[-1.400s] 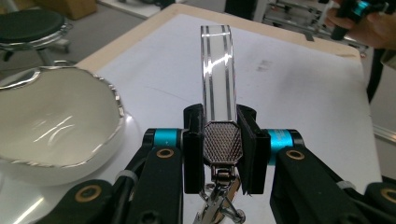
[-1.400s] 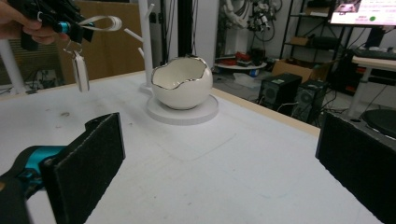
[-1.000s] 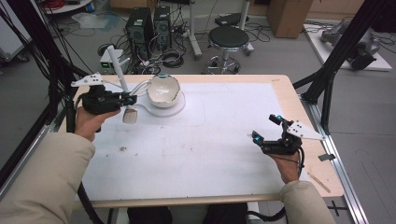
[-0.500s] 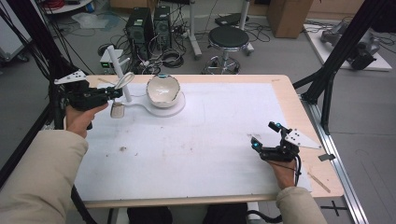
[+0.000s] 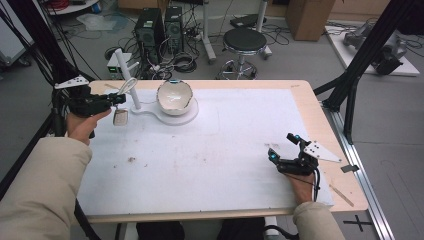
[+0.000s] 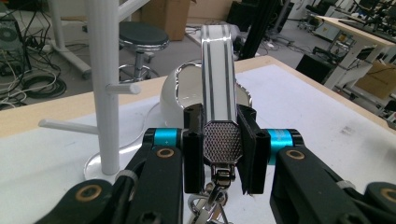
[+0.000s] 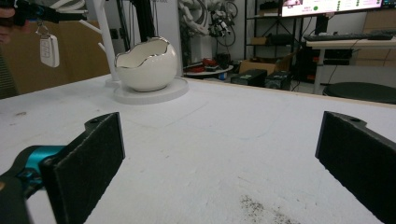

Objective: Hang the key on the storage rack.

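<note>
The left gripper (image 5: 119, 98) hovers above the far left corner of the counter (image 5: 225, 150), held in a person's left hand (image 5: 82, 125). Its jaws are clamped on the strap (image 6: 217, 79) of a key fob (image 5: 120, 117). In the left gripper view the strap is a white band with two thin dark lines, rising straight up between the black jaws, with a metal mesh end piece and a clasp hanging just below them. In the high view the key fob dangles under the gripper, above the counter's white mat.

Just right of the gripper stands a white peg stand (image 5: 131, 90), an upright post with short side pegs on a flat white base. On that same base, right of the post, sits a white bowl (image 5: 175, 97) shaped like a cracked eggshell with a jagged silver rim. In the left gripper view the strap stands between the post and the bowl, in front of both.

The middle of the counter is bare white mat with a few dark smudges.

Far to the right, near the front edge, the right gripper (image 5: 285, 152) rests low over the counter in the person's right hand (image 5: 302, 182). Its jaws stand wide apart, holding nothing, and point across the mat toward the bowl and the stand, well apart from them.
</note>
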A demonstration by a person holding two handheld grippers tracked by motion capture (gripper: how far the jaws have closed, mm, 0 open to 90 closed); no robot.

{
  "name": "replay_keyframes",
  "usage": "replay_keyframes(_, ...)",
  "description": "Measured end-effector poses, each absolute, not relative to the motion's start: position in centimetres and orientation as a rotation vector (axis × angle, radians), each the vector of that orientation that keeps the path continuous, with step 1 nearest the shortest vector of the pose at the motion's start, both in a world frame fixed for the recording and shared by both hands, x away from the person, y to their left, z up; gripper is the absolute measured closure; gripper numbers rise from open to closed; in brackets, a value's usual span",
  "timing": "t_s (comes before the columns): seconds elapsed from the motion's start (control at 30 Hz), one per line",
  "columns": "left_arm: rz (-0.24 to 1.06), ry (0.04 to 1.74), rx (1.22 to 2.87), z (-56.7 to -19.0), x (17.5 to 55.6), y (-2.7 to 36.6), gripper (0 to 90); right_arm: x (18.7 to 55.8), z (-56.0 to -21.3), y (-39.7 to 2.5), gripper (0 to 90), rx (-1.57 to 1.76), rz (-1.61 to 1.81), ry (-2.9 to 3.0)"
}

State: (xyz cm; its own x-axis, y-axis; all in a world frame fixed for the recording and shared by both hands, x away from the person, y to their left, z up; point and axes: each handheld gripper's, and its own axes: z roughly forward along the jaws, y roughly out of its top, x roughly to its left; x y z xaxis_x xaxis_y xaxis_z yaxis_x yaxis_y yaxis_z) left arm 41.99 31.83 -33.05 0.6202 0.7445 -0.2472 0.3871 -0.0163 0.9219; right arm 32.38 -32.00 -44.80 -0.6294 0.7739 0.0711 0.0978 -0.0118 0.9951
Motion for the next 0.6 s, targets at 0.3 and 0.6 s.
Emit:
replay_keyframes(0.3, 0.349, 0.963, 1.631, -33.1, 42.9, 32.9, 74.3, 32.3, -44.9, -32.0, 0.4, 0.924, 1.684, 1.753)
replay_keyframes(0.6, 0.311, 0.995, 1.645, -33.9, 43.6, 33.7, 74.3, 32.3, -45.0, -32.0, 0.4, 0.926, 1.68, 1.751)
